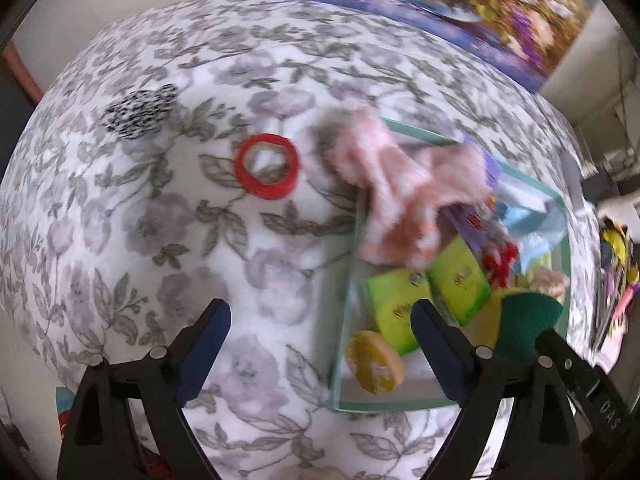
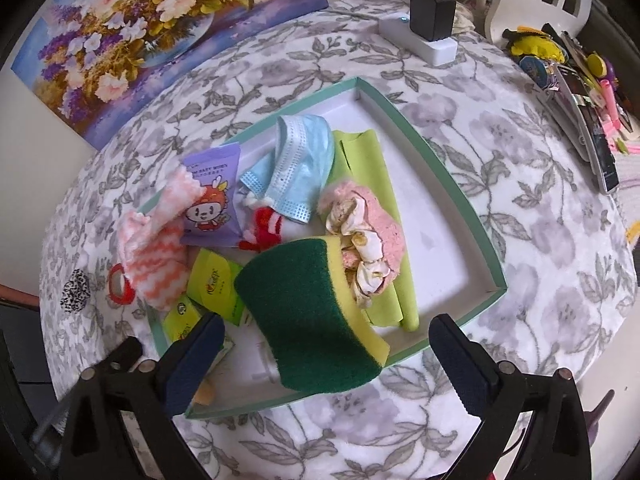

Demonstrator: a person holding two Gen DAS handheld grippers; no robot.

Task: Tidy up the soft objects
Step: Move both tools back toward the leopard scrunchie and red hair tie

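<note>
A pink and white fuzzy sock (image 2: 154,256) hangs over the edge of the green tray (image 2: 444,172). A green and yellow sponge (image 2: 316,320) lies tilted in the tray beside a pink scrunchie (image 2: 372,232) and a blue mask (image 2: 296,164).

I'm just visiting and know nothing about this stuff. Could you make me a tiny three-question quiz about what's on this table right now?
1. True or false: the green and yellow sponge lies inside the teal-rimmed tray.
2. Which lies outside the tray, on the floral cloth? A) blue face mask B) red tape roll C) purple wipes pack
3. Fill in: the pink and white fuzzy sock hangs over the tray's ____.

Key: 1 true; 2 B; 3 rim

Both the left tool and the right tool are open and hold nothing.
</note>
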